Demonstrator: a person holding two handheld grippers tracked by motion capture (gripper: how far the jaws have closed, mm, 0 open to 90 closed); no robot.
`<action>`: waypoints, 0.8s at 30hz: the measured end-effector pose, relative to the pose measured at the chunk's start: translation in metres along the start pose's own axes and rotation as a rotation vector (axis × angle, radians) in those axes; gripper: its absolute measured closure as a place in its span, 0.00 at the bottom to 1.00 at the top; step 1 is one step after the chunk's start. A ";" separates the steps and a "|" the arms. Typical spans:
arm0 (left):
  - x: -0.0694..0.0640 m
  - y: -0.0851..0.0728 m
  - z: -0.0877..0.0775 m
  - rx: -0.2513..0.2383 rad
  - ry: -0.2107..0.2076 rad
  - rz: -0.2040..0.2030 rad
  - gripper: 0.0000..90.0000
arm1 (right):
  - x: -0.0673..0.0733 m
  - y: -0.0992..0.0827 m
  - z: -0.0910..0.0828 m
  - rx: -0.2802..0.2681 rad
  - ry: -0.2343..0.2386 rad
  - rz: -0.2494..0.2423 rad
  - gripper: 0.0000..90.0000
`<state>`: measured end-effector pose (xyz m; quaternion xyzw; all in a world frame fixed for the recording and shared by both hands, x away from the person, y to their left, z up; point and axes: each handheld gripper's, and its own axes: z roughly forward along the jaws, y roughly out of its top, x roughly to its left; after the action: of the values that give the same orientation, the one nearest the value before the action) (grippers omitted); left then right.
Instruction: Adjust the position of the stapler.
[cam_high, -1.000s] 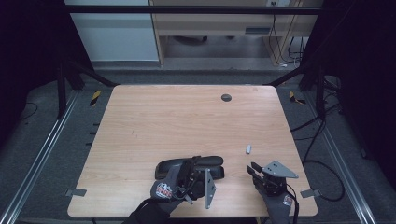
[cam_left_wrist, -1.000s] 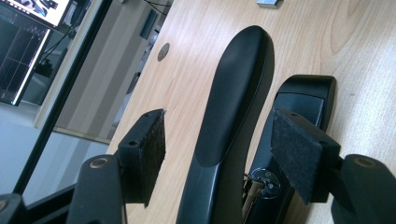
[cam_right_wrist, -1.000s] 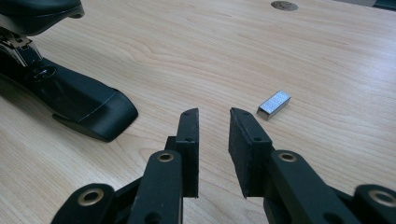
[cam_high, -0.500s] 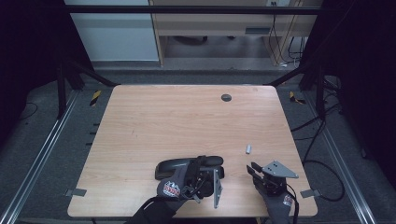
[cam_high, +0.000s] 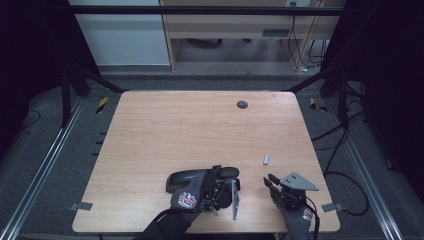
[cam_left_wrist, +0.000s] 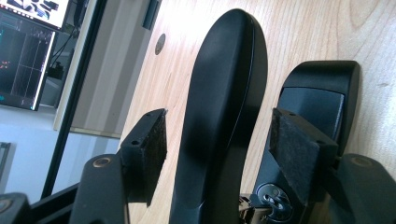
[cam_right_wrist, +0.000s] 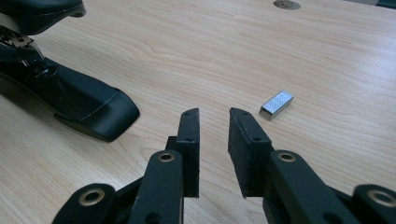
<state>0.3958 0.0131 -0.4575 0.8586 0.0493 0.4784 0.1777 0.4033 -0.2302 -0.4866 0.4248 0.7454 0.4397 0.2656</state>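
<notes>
A black stapler (cam_high: 187, 178) lies near the table's front edge, with its top arm (cam_left_wrist: 224, 93) raised off its base (cam_left_wrist: 322, 93). My left gripper (cam_high: 217, 176) reaches over its right part. In the left gripper view the jaws (cam_left_wrist: 217, 121) straddle the top arm and have just been closing; a thin gap still shows at the left pad (cam_left_wrist: 152, 149). My right gripper (cam_high: 270, 181) stands open to the stapler's right, low over the wood, nothing between its pads (cam_right_wrist: 214, 114). A small strip of staples (cam_high: 266, 159) (cam_right_wrist: 277, 104) lies just beyond it.
The wooden table (cam_high: 200, 125) has a round dark grommet (cam_high: 242, 104) near its far edge. Metal rails run along both sides on the floor. Cables hang by the right side. A monitor (cam_left_wrist: 28, 46) glows past the table's edge in the left gripper view.
My left hand and gripper have shifted a little to the right and down over the stapler. The right gripper, stapler and staple strip have stayed where they were.
</notes>
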 end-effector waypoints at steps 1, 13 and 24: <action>0.000 0.000 0.001 0.001 0.002 0.007 0.41 | 0.000 0.000 0.000 0.000 0.000 0.000 0.83; -0.006 0.000 0.006 0.022 0.043 0.052 0.53 | 0.001 0.000 0.001 0.002 0.006 0.003 0.83; -0.006 0.001 0.005 0.023 0.070 0.065 0.63 | 0.001 0.000 0.001 0.003 0.008 0.000 0.83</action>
<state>0.3969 0.0097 -0.4645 0.8444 0.0333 0.5131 0.1504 0.4038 -0.2287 -0.4872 0.4234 0.7472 0.4404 0.2618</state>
